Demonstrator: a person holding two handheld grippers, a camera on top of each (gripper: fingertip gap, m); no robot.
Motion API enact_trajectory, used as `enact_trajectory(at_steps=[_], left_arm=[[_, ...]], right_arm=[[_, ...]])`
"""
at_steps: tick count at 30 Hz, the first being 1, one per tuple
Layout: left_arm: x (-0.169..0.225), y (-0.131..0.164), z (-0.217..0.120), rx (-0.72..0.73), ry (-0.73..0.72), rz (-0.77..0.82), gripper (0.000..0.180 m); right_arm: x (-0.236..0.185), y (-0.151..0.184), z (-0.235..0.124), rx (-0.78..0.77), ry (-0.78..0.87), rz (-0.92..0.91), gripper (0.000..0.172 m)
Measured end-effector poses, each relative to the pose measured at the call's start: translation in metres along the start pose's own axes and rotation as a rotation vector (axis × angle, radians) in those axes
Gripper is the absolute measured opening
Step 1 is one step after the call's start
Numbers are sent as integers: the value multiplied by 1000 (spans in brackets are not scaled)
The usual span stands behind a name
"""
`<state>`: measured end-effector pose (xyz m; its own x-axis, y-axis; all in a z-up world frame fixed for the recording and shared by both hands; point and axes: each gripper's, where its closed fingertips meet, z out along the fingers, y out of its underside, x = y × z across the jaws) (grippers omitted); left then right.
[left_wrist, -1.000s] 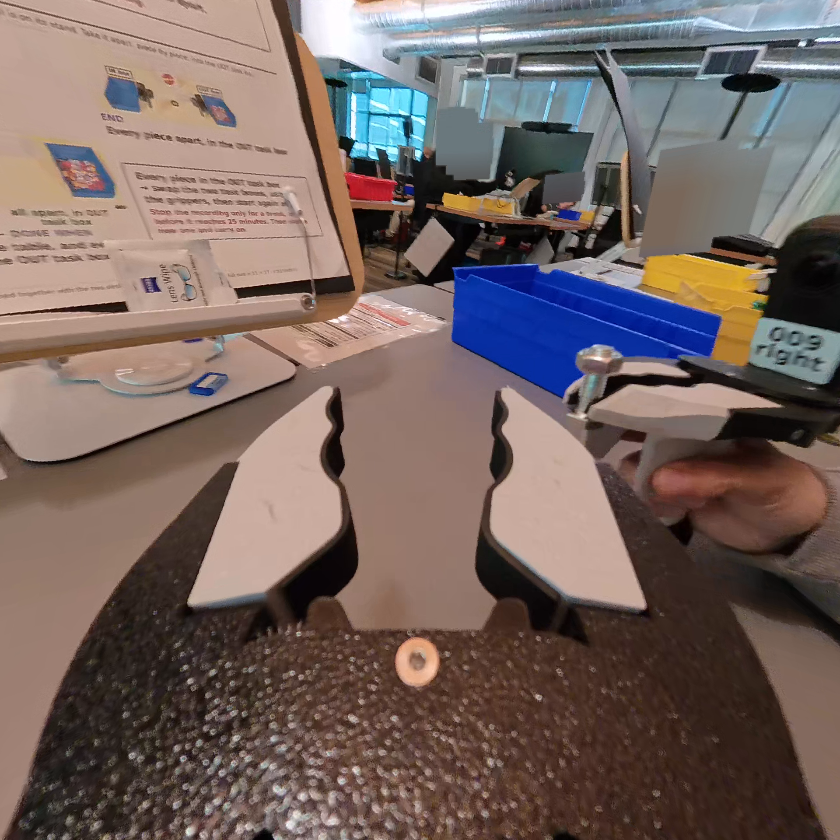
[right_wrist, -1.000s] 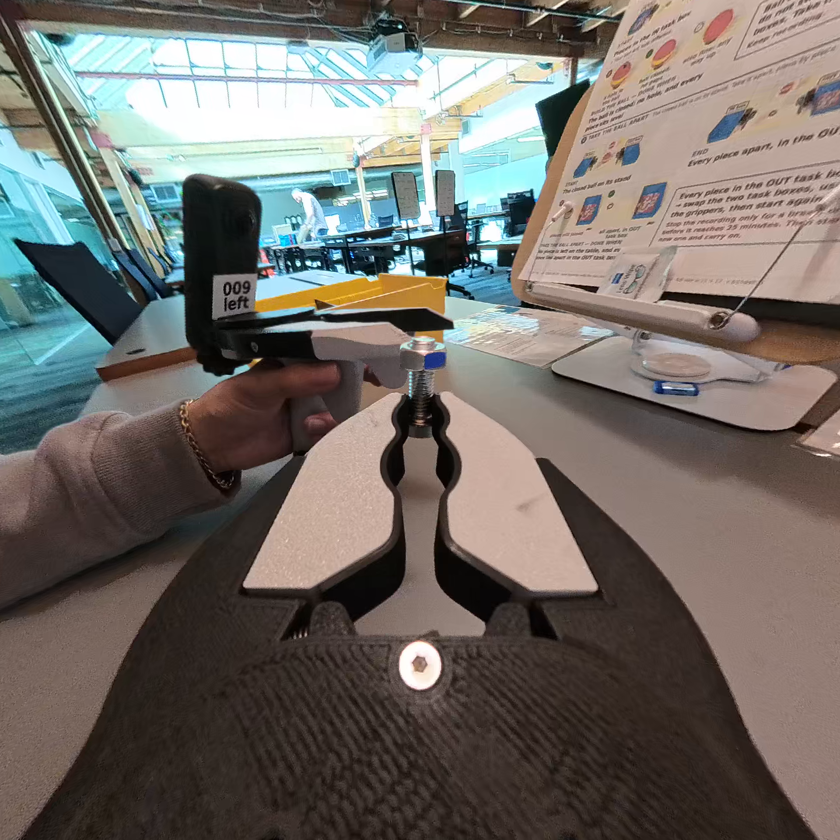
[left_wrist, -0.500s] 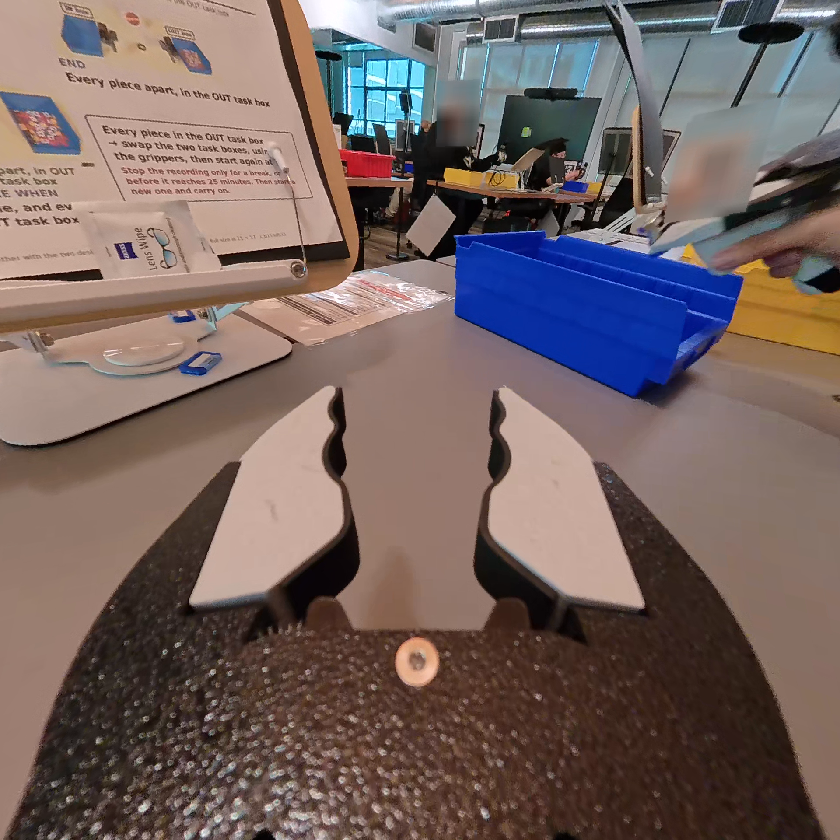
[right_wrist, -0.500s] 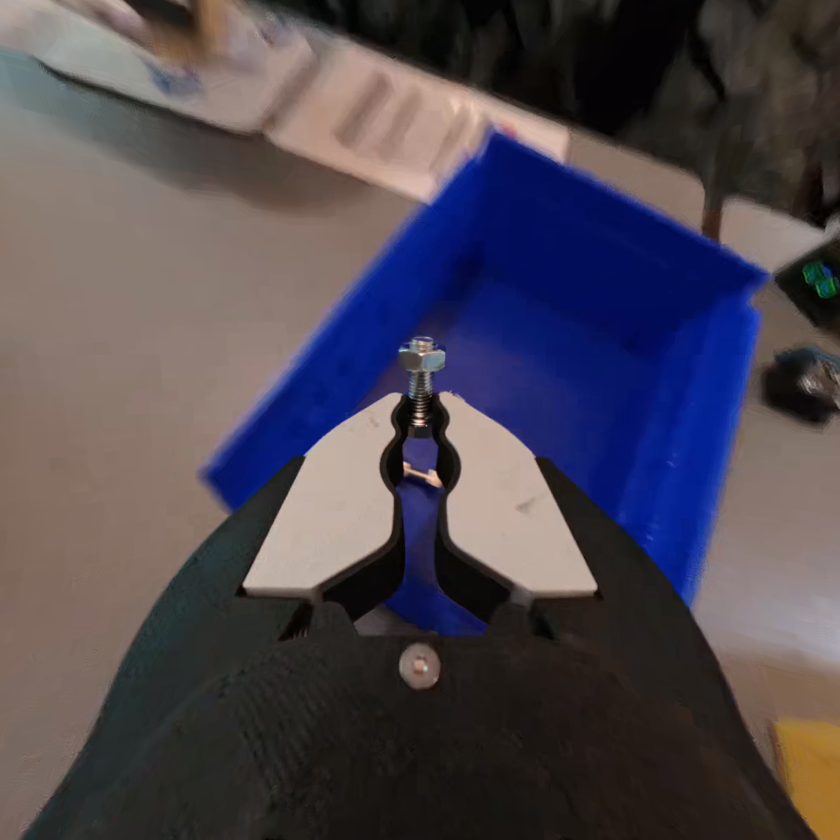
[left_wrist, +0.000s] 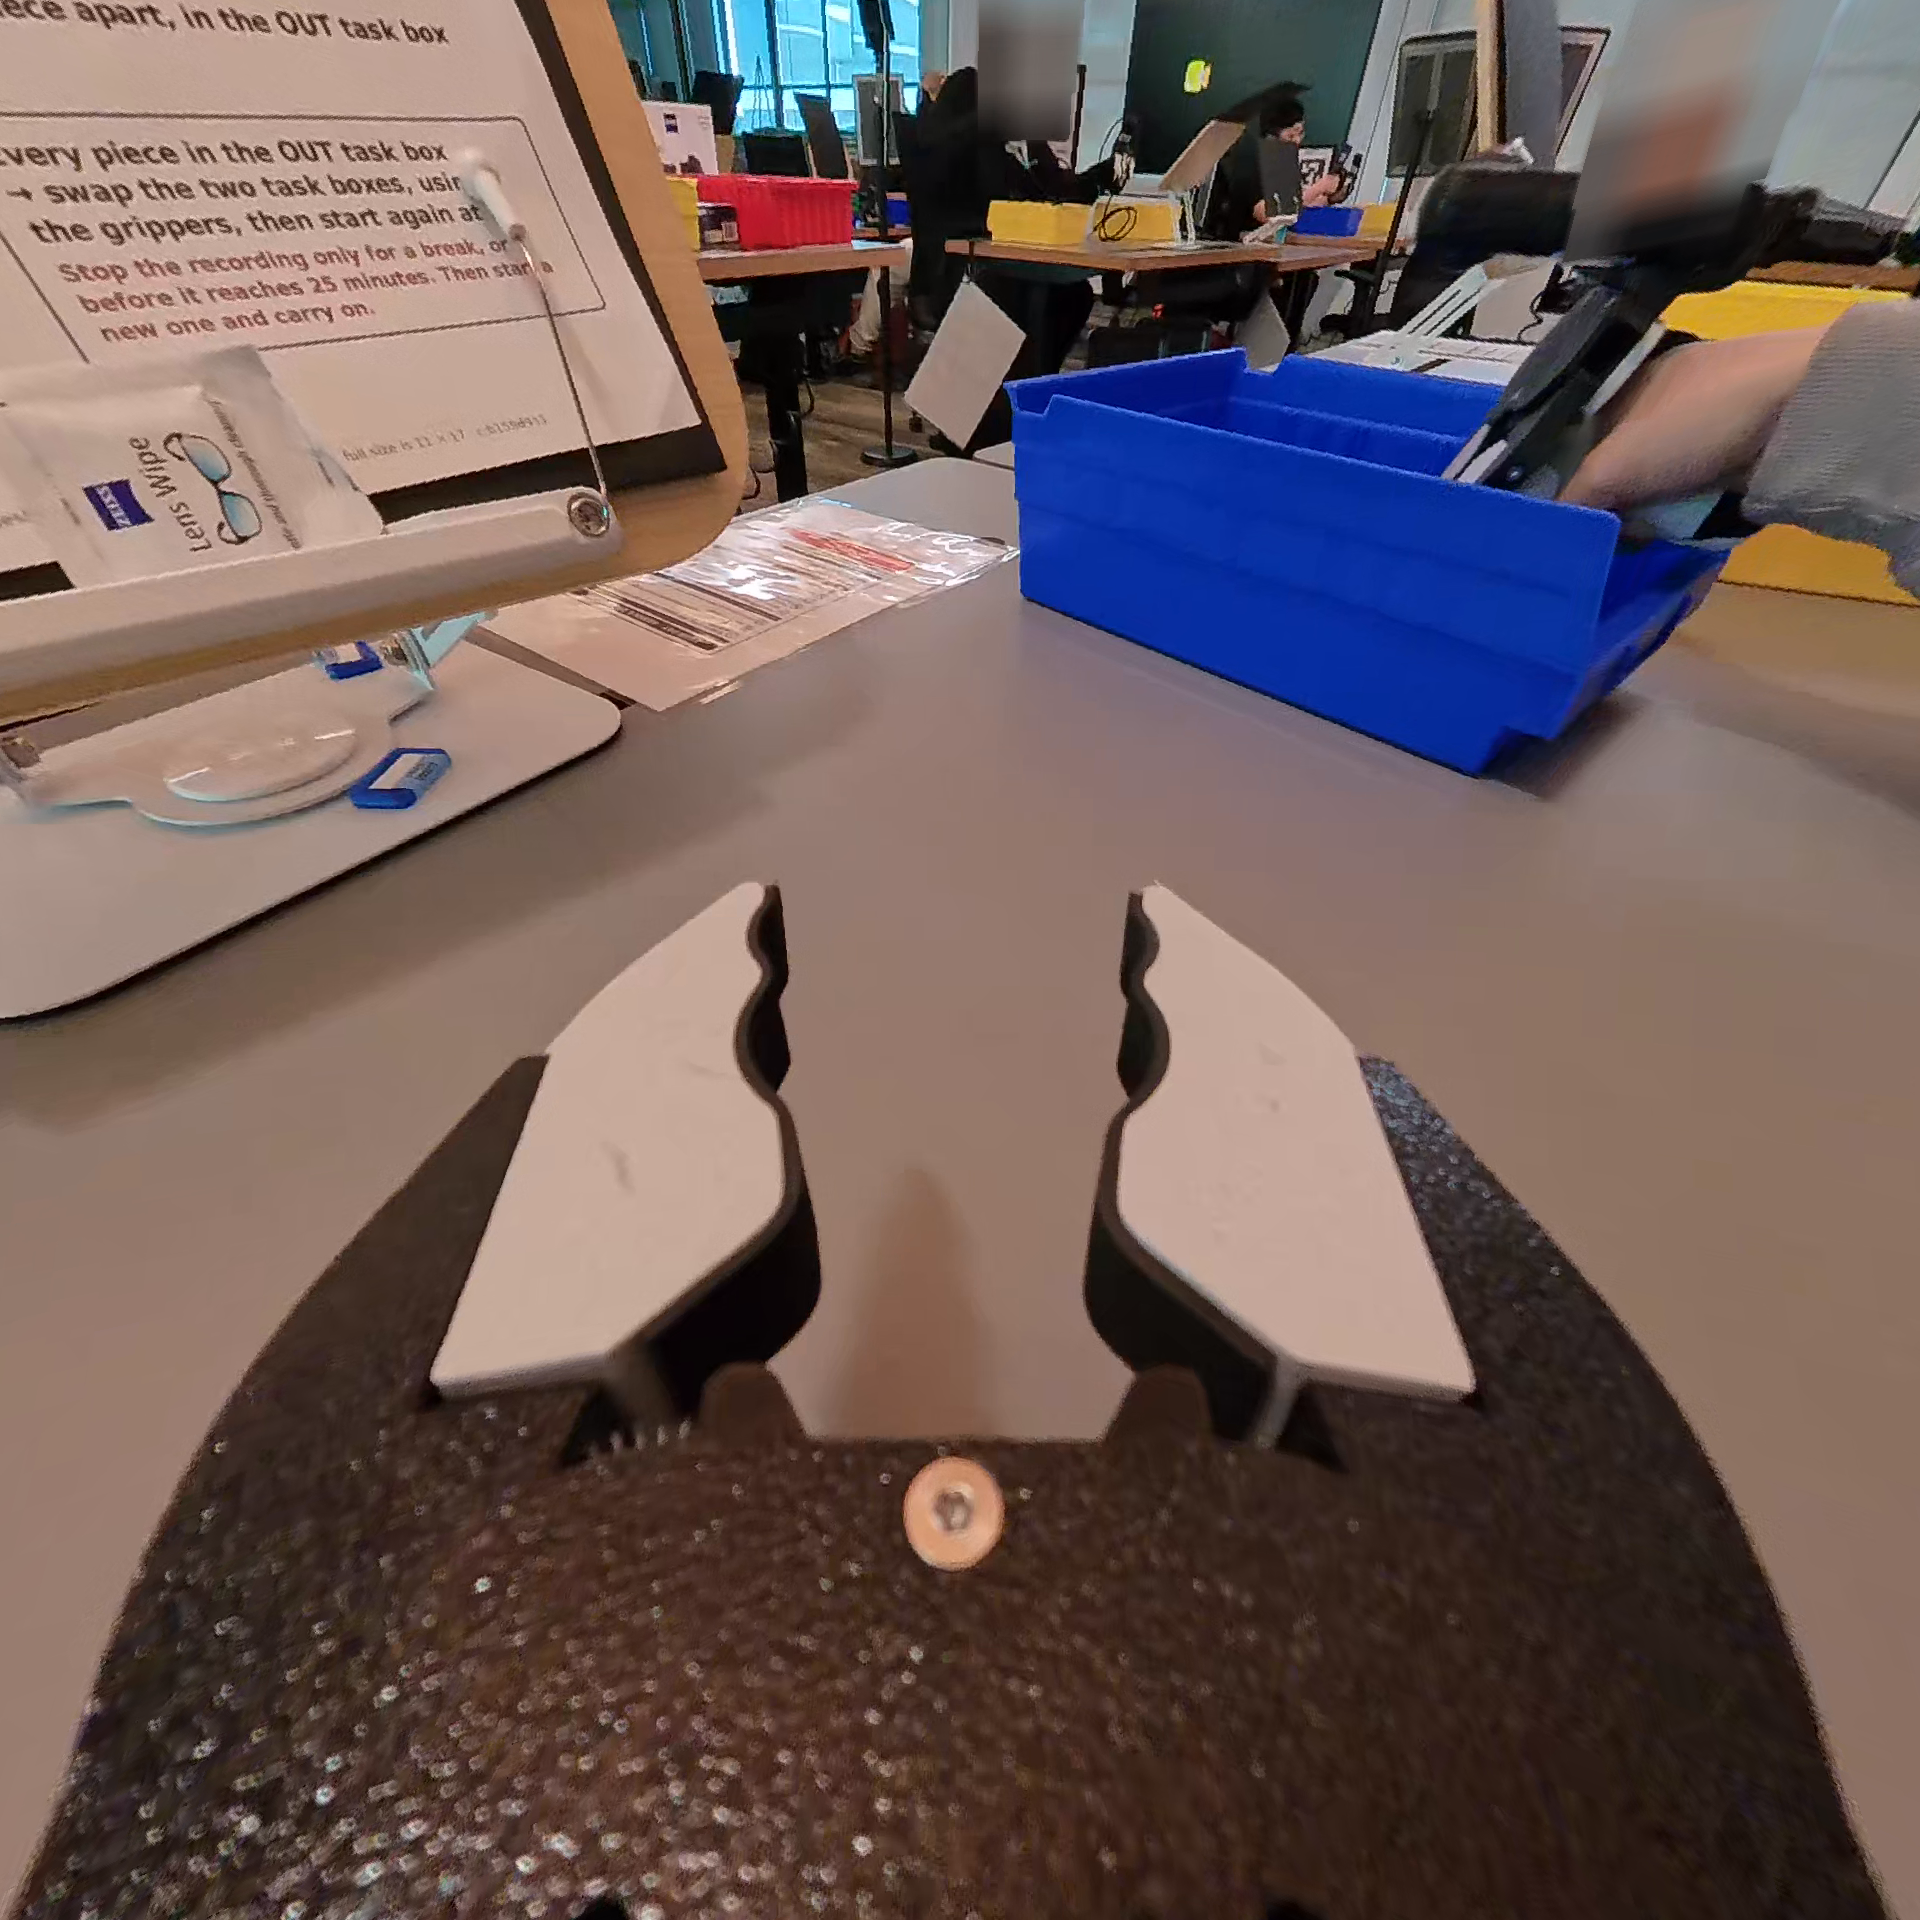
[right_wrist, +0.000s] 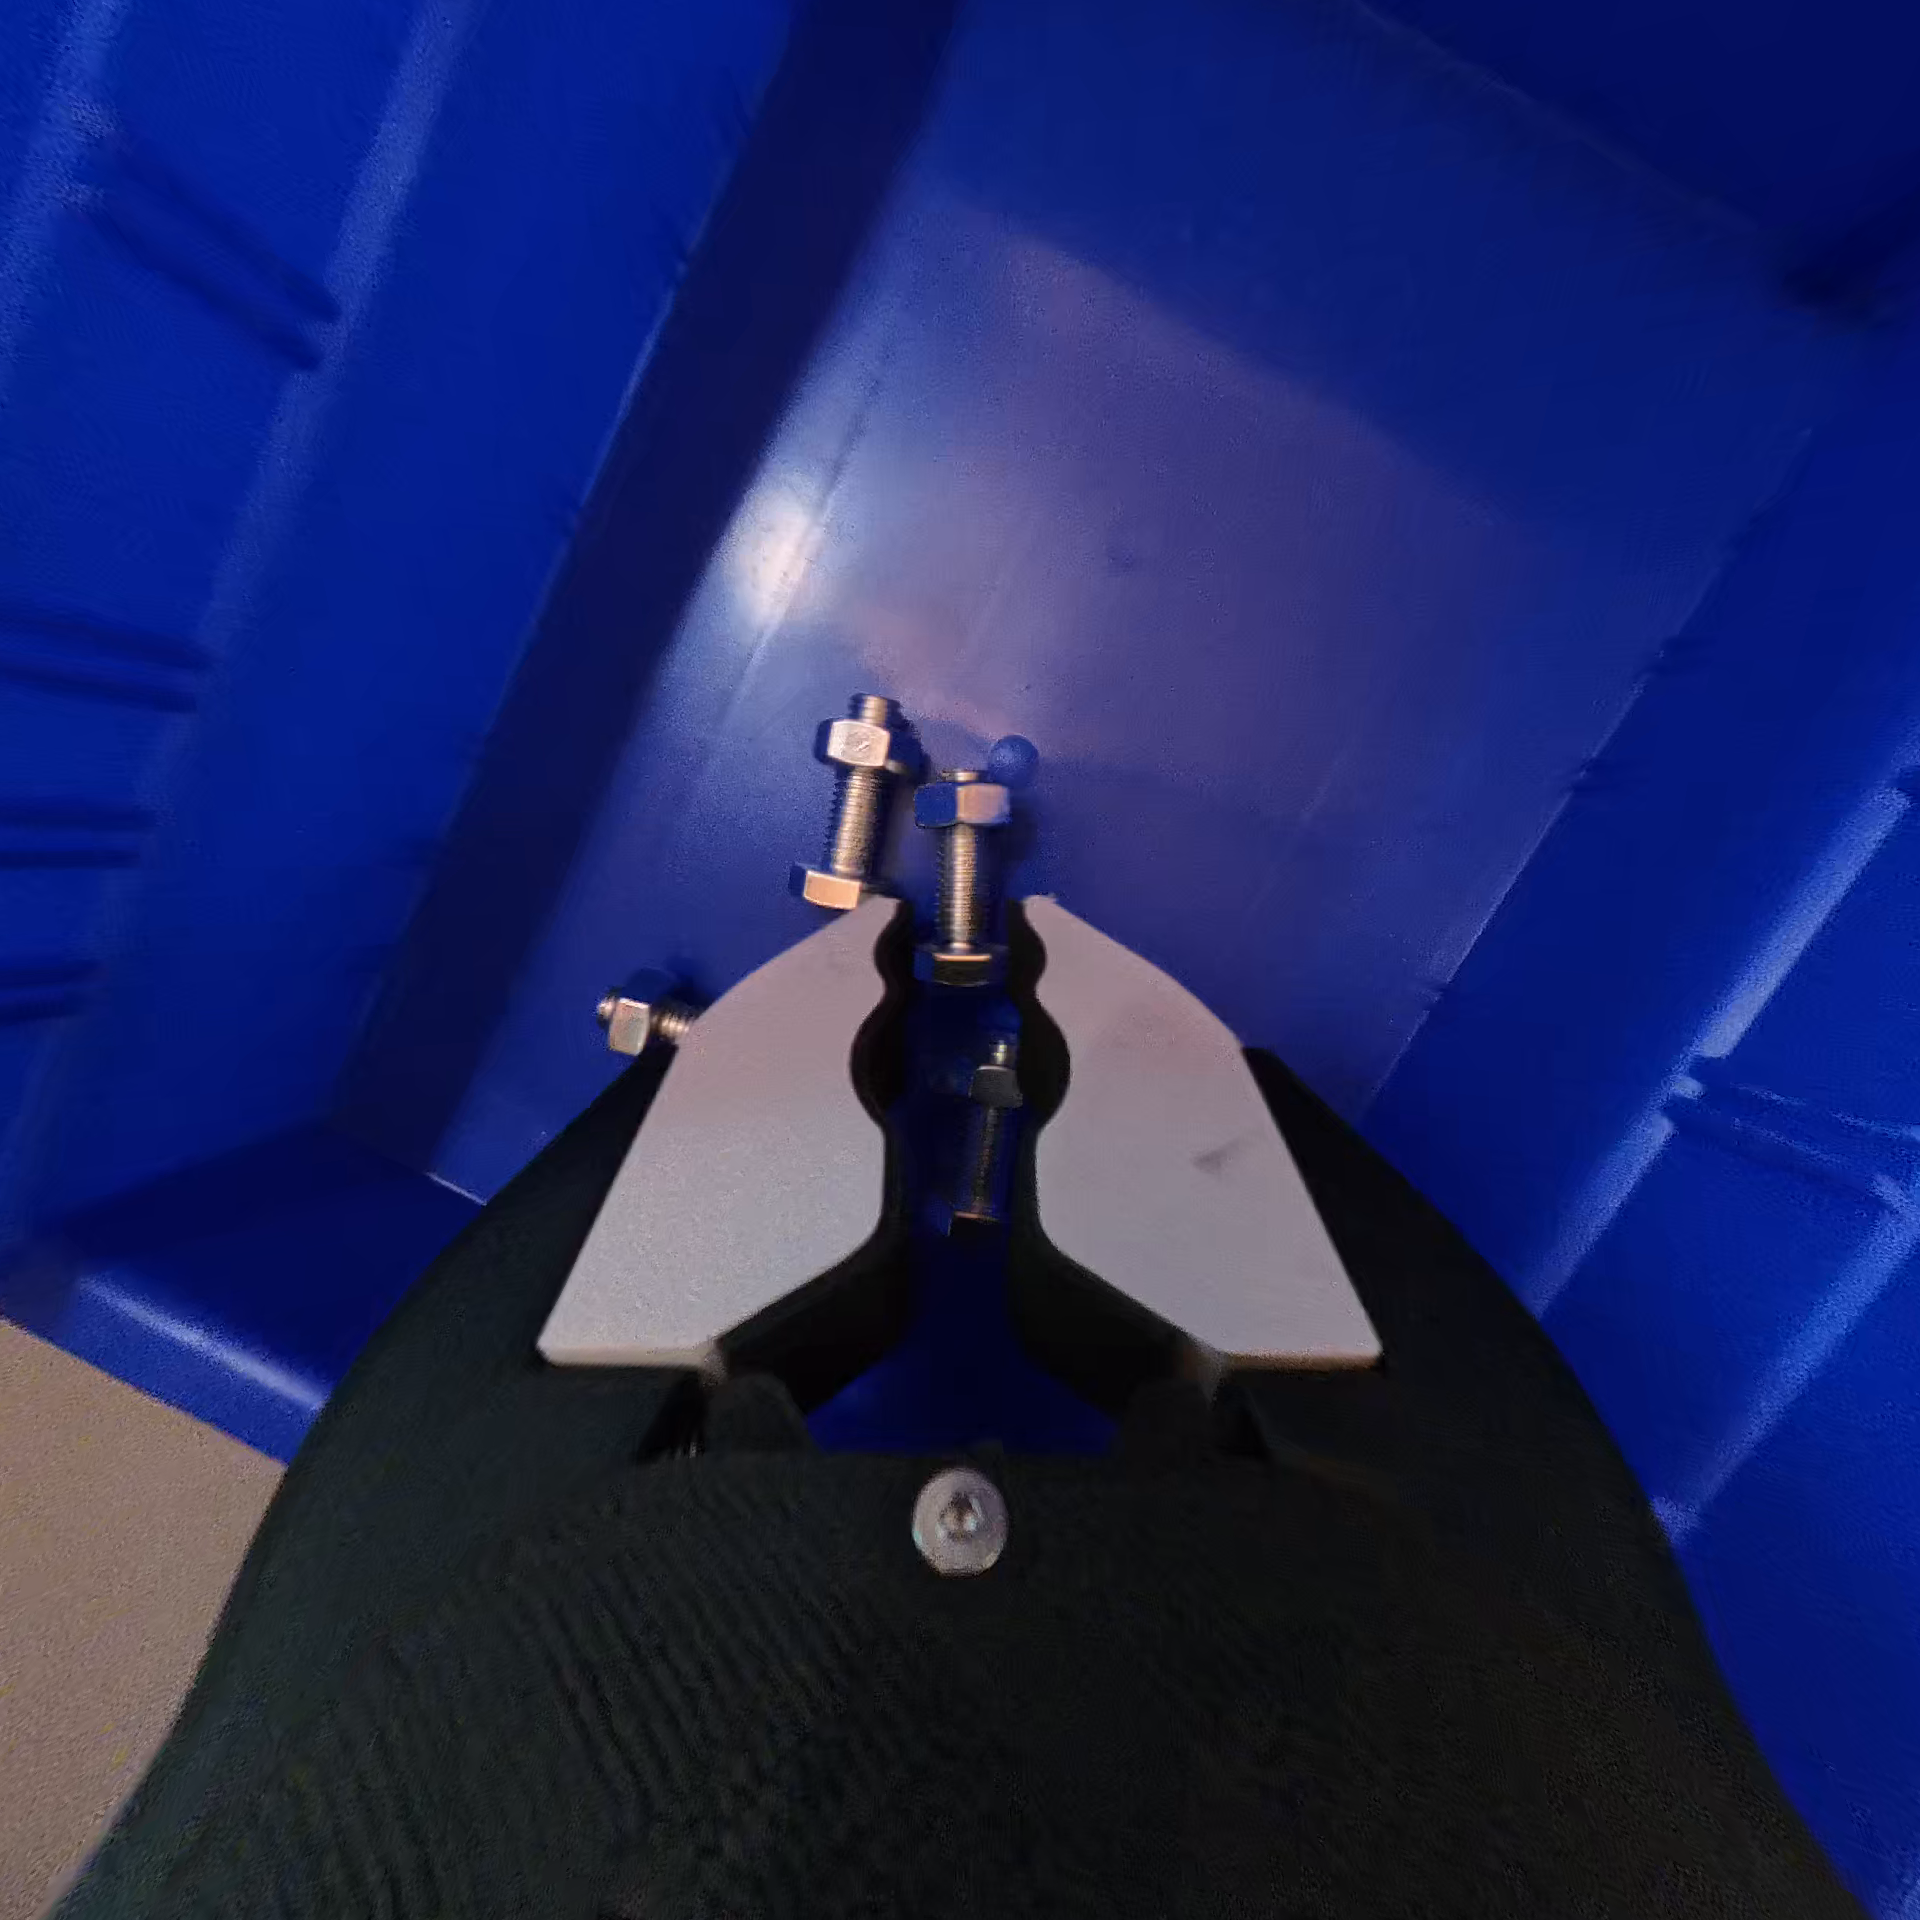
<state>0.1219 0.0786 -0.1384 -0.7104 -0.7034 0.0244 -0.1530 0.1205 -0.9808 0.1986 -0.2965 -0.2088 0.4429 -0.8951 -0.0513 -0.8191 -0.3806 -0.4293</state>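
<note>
Since a second ago your right tool (right_wrist: 961, 904) has swung from beside the left into the blue bin (right_wrist: 1351, 520), tilted down; its jaws stand slightly parted around a bolt (right_wrist: 961, 883), pad contact unclear. Left tool (left_wrist: 951, 904) hovers released, level over the worktop (left_wrist: 1039, 748).

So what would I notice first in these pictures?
The bright blue bin on the grey table, with the right gripper poking inside it. Shiny bolts with nuts lie on its floor, one right between that gripper's jaws. The left gripper hangs wide open above the table.
</note>
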Motion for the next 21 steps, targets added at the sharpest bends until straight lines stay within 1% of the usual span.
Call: enact_trajectory(at_steps=[1,4,6,9,11,12,13,15,17,18,21], left_arm=[[1,1,1,-7,-2,11,62],[13,4,6,-39,5,62,64],[31,3,14,-37,38,67,66],[74,-5,34,-9,117,-4,66],[111,-12,55,-14,185,-61,66],[129,-13,67,-34,210,-74,67],[145,-16,81,-52,226,-78,70],[169,-23,111,-74,210,-93,73],[183,-33,141,-75,153,-123,74],[186,-35,155,-77,106,-142,73],[194,-35,190,-90,7,-127,72]], right_arm=[[-2,-3,-6,45,10,-18,27],[-11,-8,-38,227,47,-34,38],[-27,1,-65,351,26,-4,46],[-51,28,-105,589,58,88,57],[-66,48,-122,742,99,137,61],[-70,55,-128,803,127,153,68],[-73,62,-132,840,165,166,75],[-69,72,-139,880,258,186,88],[-59,74,-147,894,339,184,96],[-53,74,-151,909,369,199,96],[-47,75,-157,951,357,266,103]])
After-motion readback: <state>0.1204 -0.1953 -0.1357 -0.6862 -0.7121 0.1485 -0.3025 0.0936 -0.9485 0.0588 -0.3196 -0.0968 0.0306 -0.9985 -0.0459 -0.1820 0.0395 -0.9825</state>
